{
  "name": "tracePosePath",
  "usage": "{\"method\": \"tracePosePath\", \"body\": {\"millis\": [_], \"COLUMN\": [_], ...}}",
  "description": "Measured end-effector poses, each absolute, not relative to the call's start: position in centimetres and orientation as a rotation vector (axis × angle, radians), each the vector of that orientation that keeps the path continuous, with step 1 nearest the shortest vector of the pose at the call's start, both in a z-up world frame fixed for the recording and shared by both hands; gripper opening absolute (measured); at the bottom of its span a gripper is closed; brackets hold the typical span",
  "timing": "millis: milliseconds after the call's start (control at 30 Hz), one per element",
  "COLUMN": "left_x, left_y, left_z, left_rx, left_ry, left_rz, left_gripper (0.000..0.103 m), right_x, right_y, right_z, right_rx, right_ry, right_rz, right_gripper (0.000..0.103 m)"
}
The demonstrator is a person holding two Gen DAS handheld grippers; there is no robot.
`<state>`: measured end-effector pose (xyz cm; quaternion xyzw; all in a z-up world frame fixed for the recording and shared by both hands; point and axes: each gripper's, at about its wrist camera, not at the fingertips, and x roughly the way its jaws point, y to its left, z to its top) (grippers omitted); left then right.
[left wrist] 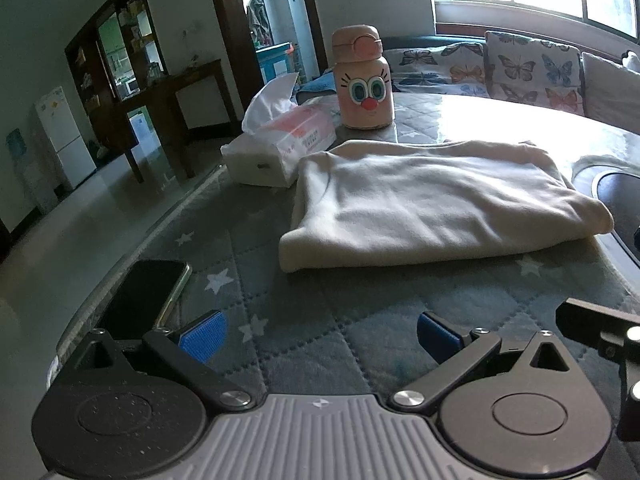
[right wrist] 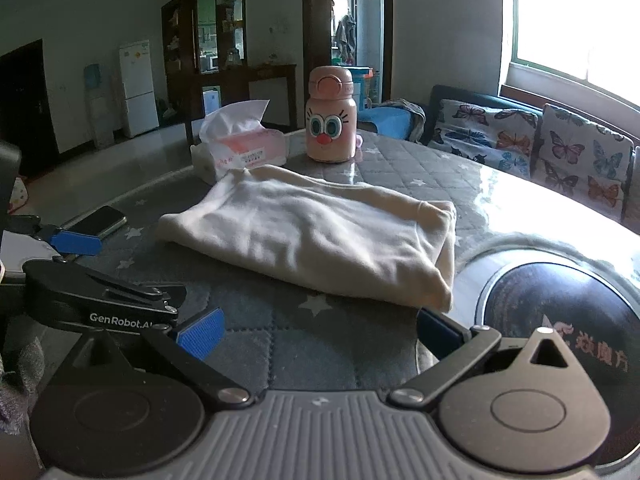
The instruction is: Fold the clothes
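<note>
A cream garment lies folded into a thick rectangle on the quilted grey table cover; the right wrist view shows the same garment from its other side. My left gripper hovers open over the bare cover, short of the garment's near edge, nothing between its blue pads. My right gripper is open wide as well, just short of the garment's near right corner, with empty jaws. The left gripper also shows at the left edge of the right wrist view.
A pink bottle with a cartoon face and a tissue pack stand behind the garment. A dark phone lies near the table's left edge. A round dark inset sits in the table at right. Butterfly cushions line a sofa beyond.
</note>
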<state>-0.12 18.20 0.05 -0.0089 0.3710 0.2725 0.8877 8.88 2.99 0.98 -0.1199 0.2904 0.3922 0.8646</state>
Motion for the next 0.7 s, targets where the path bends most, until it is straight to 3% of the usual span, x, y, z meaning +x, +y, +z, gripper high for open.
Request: {"method": "tracePosePath", "body": {"millis": [700], "left_x": [-1.3], "left_y": [17.3], "left_z": [-0.7], "left_rx": [-0.046], "left_ry": [0.788], "left_rz": [0.575], "left_gripper": [0.103], "right_x": [7.8], "right_y": [2.1], "right_z": [0.5], "right_rx": [-0.219], "right_ry": [0.623], "right_rz": [0.806], "right_gripper": [0.103]}}
